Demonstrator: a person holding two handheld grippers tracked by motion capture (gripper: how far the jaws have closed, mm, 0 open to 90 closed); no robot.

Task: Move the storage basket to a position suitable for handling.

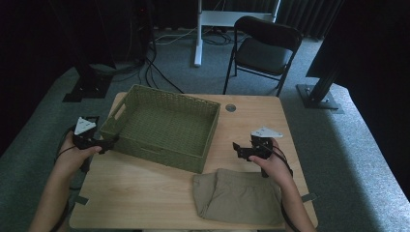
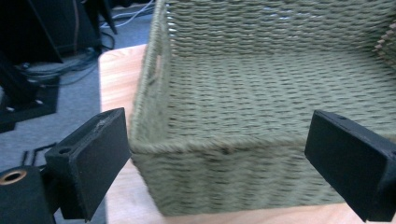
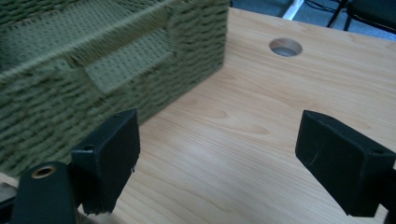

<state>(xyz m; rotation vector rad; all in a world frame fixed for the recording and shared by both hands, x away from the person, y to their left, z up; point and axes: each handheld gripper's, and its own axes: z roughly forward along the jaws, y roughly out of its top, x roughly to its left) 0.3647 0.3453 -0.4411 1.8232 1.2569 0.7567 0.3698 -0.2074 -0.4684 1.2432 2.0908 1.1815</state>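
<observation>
Basket (image 1: 164, 126), green woven, sat centre-left on wooden table (image 1: 145, 193); folded khaki cloth (image 1: 239, 195) lay lower right. Left gripper (image 1: 107, 143) at basket's left corner, jaws wide, nothing held. Right gripper (image 1: 237, 150) mid-right, jaws equally wide, holding nothing

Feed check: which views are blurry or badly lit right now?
High view: dim overall, dark surroundings, but the basket and folded cloth read clearly. Left gripper view: sharp weave, well lit. Right gripper view: the basket wall is smeared with blur; the table wood grain is sharper.
</observation>
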